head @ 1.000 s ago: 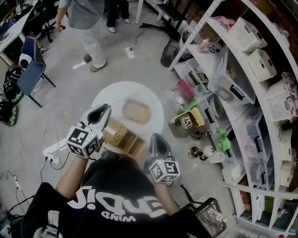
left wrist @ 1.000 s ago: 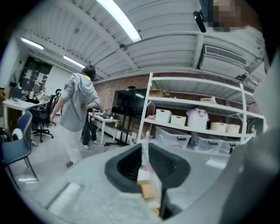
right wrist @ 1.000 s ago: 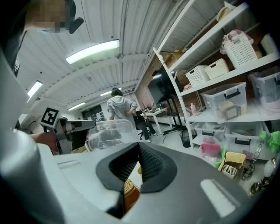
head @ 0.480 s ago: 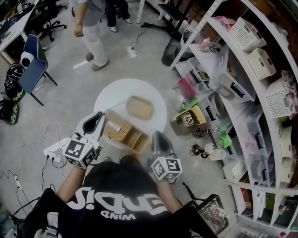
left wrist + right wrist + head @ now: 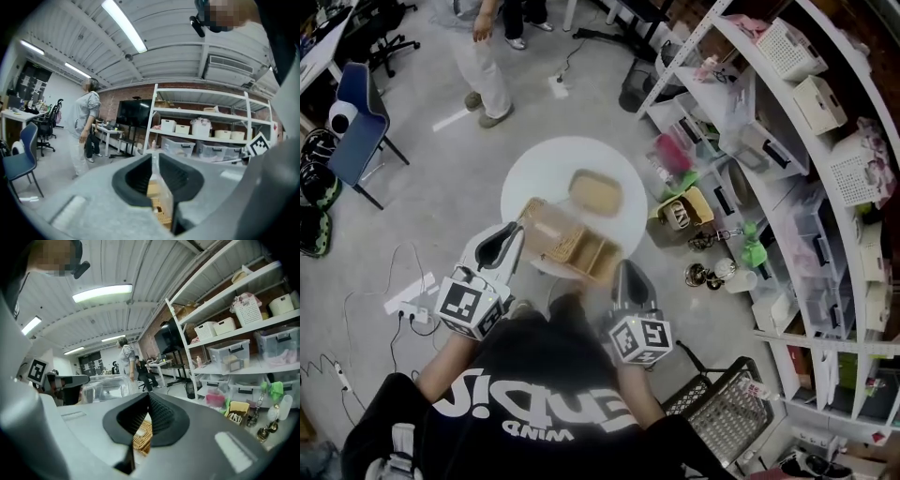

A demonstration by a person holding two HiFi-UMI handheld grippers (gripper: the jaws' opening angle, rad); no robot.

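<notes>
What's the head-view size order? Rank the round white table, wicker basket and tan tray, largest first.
1. round white table
2. wicker basket, though held nearer the camera
3. tan tray

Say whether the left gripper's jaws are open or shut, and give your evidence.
Shut. In its own view the left gripper clamps the wicker basket, with no gap between the jaws.

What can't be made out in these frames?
- Wicker basket contents: head view, blurred, under something clear.
- How much rim the left gripper grips: left gripper view, its shut jaws cover it.
- The same for the right gripper: right gripper view.
- Near edge of the round table: head view, behind the basket.
- Standing person: head view, cut off by the top edge.
</notes>
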